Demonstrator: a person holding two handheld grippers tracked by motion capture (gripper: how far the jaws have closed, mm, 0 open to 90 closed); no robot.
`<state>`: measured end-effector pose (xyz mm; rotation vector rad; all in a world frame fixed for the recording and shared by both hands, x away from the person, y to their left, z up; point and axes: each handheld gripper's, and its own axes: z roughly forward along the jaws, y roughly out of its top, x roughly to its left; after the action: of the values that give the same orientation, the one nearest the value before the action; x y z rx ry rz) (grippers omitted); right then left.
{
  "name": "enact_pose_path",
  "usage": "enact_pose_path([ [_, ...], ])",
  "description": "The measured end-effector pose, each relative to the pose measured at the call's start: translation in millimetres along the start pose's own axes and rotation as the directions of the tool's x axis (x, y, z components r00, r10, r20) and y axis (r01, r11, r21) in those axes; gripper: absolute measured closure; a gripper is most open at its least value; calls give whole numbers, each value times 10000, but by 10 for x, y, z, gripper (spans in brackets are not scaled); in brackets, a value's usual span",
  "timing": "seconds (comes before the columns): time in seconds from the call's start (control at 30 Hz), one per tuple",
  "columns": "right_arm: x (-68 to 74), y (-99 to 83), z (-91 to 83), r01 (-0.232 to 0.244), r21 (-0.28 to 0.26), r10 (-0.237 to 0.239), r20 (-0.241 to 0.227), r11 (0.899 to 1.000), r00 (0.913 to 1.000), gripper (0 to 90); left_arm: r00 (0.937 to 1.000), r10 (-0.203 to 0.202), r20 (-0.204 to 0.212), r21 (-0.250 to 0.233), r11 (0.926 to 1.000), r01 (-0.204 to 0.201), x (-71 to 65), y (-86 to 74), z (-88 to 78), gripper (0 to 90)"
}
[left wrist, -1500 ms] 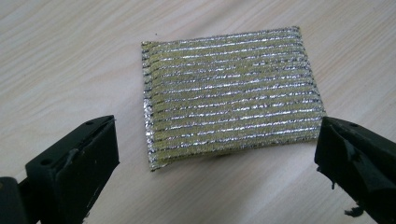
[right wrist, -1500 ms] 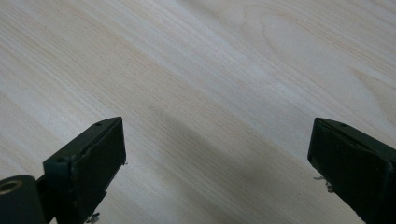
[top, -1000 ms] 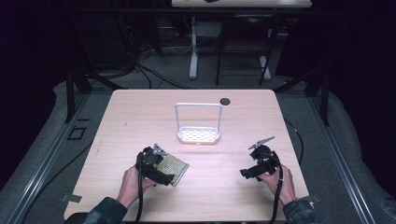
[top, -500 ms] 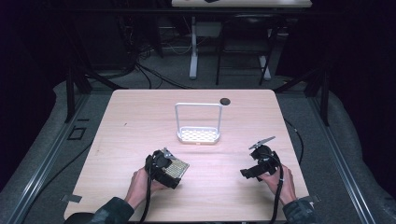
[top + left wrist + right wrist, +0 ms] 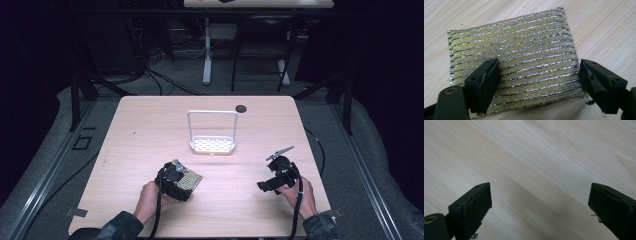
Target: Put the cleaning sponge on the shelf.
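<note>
Gold-and-silver scouring pad [image 5: 514, 62] flat on the table [image 5: 150, 125], near the front edge, well short of the white rack [image 5: 212, 135]; not yet lifted. Left gripper [image 5: 176, 181] astride it, jaws just closing, one resting on the weave, one off its edge. Right gripper [image 5: 275, 179] wide apart over bare wood.

Black grippers [image 5: 176, 181], trailing cables, dark sleeves [image 5: 116, 226]
</note>
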<state>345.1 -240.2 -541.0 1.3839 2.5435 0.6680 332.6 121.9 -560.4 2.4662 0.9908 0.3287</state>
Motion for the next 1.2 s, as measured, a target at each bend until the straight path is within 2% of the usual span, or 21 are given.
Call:
enact_pose_path([
  [0.2,1,0,0,18,3,-18,-5,10000,10000,46,9999,-89,-72,-69,9999,89,20,-14,-9,247],
  [0.33,4,1,-1,13,2,-13,-23,10000,10000,47,9997,-148,-197,-190,9997,144,52,-27,-21,336],
  [0.4,4,0,1,8,-31,-8,-23,10000,10000,48,9992,-49,-395,-219,9998,40,47,-33,-20,378],
  [0.8,-1,-4,1,50,41,-50,-31,10000,10000,63,9974,86,-718,-464,9989,-119,79,-59,-40,548],
  [0.97,-5,-6,2,90,9,-90,-30,10000,10000,63,9961,171,-862,-528,9984,-217,74,-64,-43,588],
  [1.2,-12,-11,-8,92,-13,-92,6,10000,10000,63,9937,383,-1053,-582,9973,-446,55,-61,-67,597],
])
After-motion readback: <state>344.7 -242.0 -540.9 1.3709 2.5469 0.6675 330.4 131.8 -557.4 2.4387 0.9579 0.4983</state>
